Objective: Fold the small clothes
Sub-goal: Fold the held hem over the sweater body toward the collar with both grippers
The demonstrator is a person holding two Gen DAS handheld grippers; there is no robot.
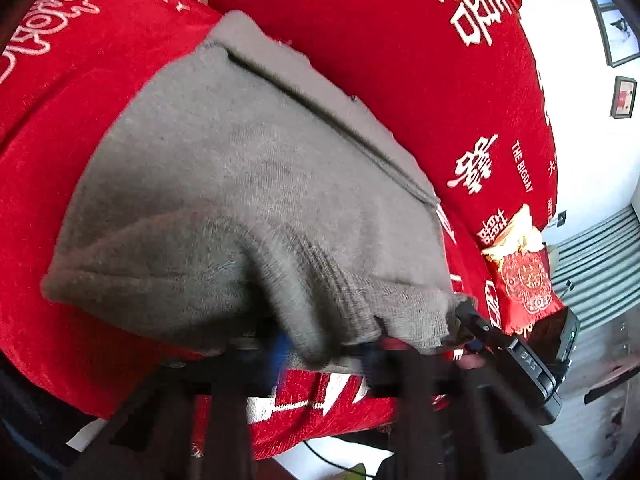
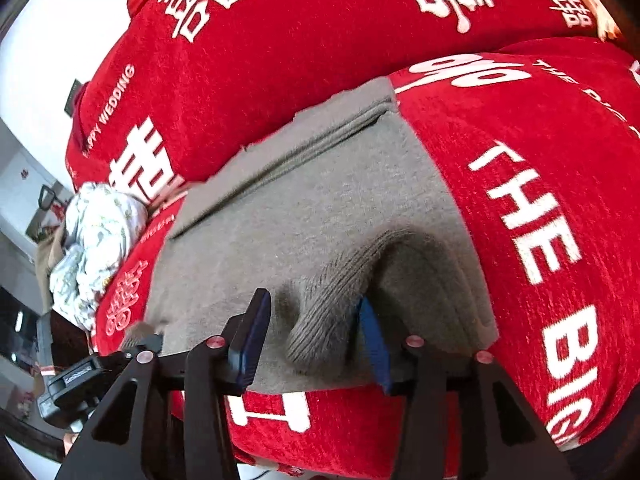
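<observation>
Grey knit garment point(image 2: 320, 216) lies half-folded on the red sofa cover point(image 2: 540, 184). Right tool point(image 2: 314, 340) straddles a ribbed fold, pads apart (nothing pinched); left tool point(image 1: 320, 354) blurry, can't tell. The fold might spring open.

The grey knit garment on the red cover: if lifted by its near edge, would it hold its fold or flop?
The grey knit garment would probably flop: its ribbed edge already bunches into a soft ridge. It looks light and thin, lying flat in layers. The fuzzy red cover likely grips it, so pushing may wrinkle rather than slide it.
</observation>
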